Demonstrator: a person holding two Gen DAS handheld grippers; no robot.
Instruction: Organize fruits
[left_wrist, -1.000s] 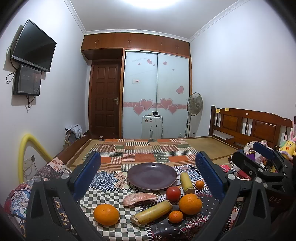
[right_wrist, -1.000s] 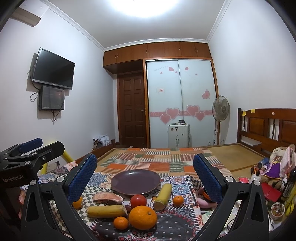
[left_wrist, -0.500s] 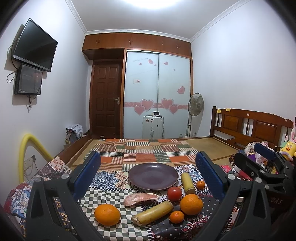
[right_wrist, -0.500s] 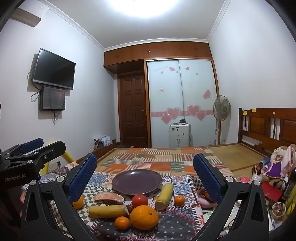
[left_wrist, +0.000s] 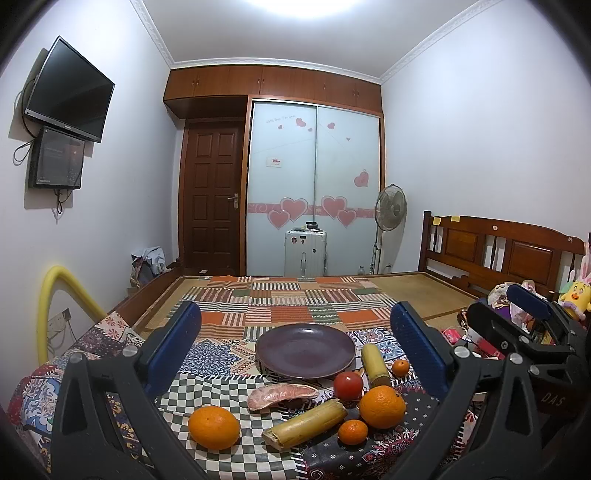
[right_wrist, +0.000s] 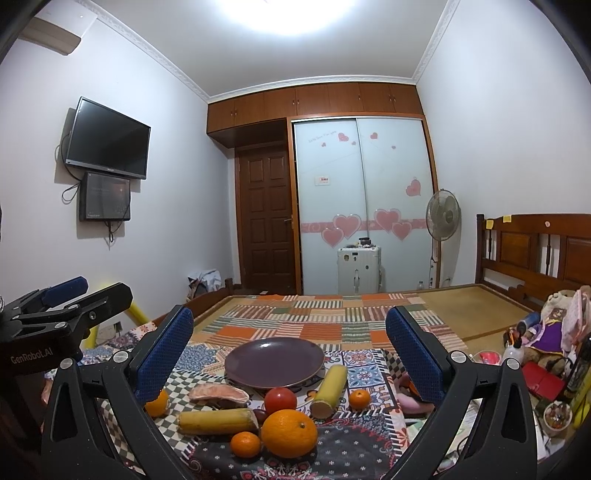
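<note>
An empty dark purple plate (left_wrist: 305, 350) (right_wrist: 274, 362) sits on the patterned cloth. In front of it lie a red tomato (left_wrist: 348, 385) (right_wrist: 280, 400), a pink pomelo segment (left_wrist: 280, 394) (right_wrist: 218, 394), two yellow sugarcane pieces (left_wrist: 306, 423) (left_wrist: 373, 364), two large oranges (left_wrist: 214, 427) (left_wrist: 382, 406) and two small tangerines (left_wrist: 353, 431) (left_wrist: 400, 367). My left gripper (left_wrist: 295, 354) is open above the fruit, holding nothing. My right gripper (right_wrist: 288, 354) is also open and holds nothing. Each gripper shows at the edge of the other's view.
The fruits lie on a bed covered with a patchwork cloth (left_wrist: 291, 299). Toys and clutter (right_wrist: 546, 339) pile up at the right by the wooden headboard (left_wrist: 498, 247). A yellow tube (left_wrist: 55, 295) arches at the left. A suitcase (left_wrist: 305, 253) and a fan (left_wrist: 390, 206) stand at the back.
Both views have shifted very slightly; the fruits and plate have not moved, and both grippers stay open.
</note>
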